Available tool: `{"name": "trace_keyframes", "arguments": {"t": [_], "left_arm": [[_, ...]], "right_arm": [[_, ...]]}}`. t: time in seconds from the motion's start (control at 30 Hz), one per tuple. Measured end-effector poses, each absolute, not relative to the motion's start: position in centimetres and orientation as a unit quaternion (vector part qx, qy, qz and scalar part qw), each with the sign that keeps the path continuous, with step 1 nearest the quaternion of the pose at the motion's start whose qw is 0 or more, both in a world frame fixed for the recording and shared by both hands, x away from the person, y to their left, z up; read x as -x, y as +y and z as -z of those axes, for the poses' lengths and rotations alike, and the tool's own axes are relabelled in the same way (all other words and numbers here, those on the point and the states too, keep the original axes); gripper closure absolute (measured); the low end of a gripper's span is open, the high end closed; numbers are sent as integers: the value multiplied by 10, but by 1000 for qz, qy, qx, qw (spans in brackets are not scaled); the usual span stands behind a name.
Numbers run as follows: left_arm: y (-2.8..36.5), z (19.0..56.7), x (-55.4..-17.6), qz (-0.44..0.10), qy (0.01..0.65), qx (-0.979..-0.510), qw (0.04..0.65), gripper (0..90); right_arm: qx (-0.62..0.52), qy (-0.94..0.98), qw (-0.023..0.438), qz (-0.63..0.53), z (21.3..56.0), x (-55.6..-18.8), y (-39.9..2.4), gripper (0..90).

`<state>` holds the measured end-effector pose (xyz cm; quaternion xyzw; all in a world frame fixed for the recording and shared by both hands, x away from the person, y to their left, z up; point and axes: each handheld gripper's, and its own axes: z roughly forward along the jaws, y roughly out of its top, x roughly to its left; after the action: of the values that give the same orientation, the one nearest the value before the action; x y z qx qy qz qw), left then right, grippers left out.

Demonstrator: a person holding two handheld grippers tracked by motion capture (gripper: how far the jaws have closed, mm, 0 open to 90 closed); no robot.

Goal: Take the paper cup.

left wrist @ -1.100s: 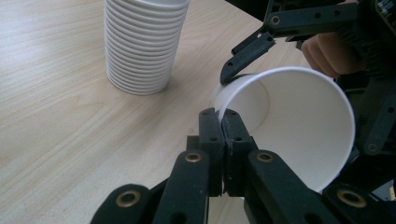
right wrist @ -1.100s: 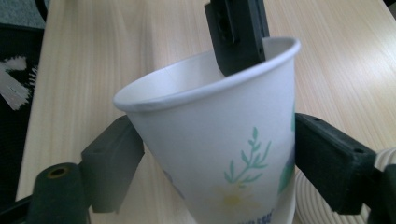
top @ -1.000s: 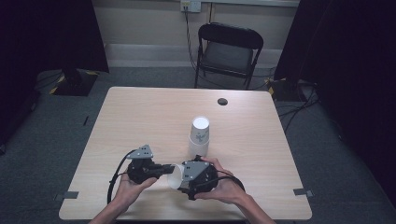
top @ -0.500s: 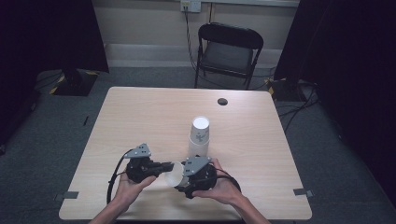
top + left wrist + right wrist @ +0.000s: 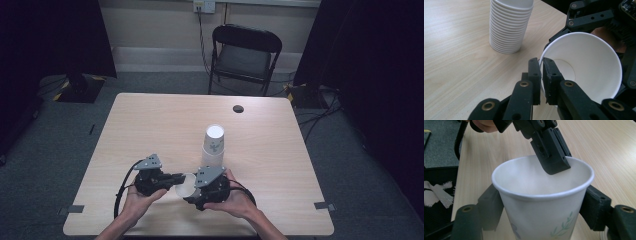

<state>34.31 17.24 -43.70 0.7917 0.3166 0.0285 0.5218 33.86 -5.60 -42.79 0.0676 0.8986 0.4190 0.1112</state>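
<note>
I see the tabletop (image 5: 150,125) filling mid-frame in the high view, the stack of cups (image 5: 213,146) at its centre. At lower centre, the left hand-held gripper (image 5: 176,177) and the right hand-held gripper (image 5: 192,190) meet at one paper cup (image 5: 185,184). The left gripper view shows the left's jaws clenched on the cup's rim (image 5: 544,53). The right gripper view shows the right's jaws, just closing, flanking the cup's printed wall (image 5: 541,217).
</note>
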Motion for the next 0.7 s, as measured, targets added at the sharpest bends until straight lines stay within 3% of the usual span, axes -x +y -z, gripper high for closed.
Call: {"name": "trace_keyframes", "arguments": {"t": [0.7], "left_arm": [[169,440,-346,-12,321,-801,505,885]], "right_arm": [[-65,900,117,-415,431,-337,-52,238]]}}
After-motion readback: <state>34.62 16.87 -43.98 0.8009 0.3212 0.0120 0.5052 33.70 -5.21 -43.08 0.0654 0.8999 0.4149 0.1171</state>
